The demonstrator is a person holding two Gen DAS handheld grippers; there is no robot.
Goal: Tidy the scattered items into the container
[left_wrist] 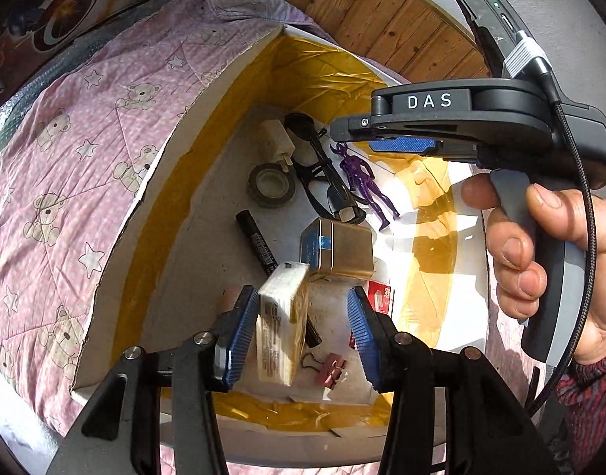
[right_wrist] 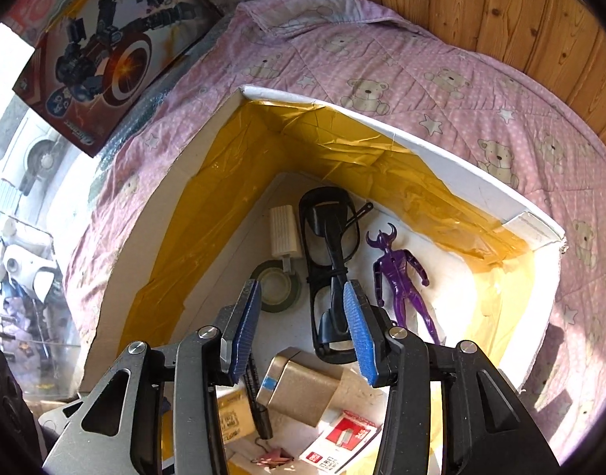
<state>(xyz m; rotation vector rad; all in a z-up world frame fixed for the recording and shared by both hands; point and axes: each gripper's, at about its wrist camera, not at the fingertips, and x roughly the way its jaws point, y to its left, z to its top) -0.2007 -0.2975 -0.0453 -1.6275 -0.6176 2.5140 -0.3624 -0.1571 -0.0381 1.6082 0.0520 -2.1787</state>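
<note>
A white cardboard container (left_wrist: 208, 91) lined with yellow tape lies on a pink bear-print quilt. In it are a gold tin (left_wrist: 340, 249), a black marker (left_wrist: 259, 243), black glasses (left_wrist: 322, 174), a purple figure (left_wrist: 362, 178), a tape roll (left_wrist: 272, 185) and a white plug (left_wrist: 277, 140). My left gripper (left_wrist: 301, 297) is open over the container's near end. A cream packet (left_wrist: 281, 324) stands on end against its left pad, clear of the right pad. My right gripper (right_wrist: 302, 291) hangs open above the glasses (right_wrist: 330, 237) with nothing between its fingers.
A pink binder clip (left_wrist: 332, 370) and a red staples box (left_wrist: 382, 297) lie near the container's front wall. A toy box (right_wrist: 105, 55) leans at the quilt's far left. A wooden wall (right_wrist: 500, 8) runs behind. A hand (left_wrist: 540, 245) holds the right gripper's handle.
</note>
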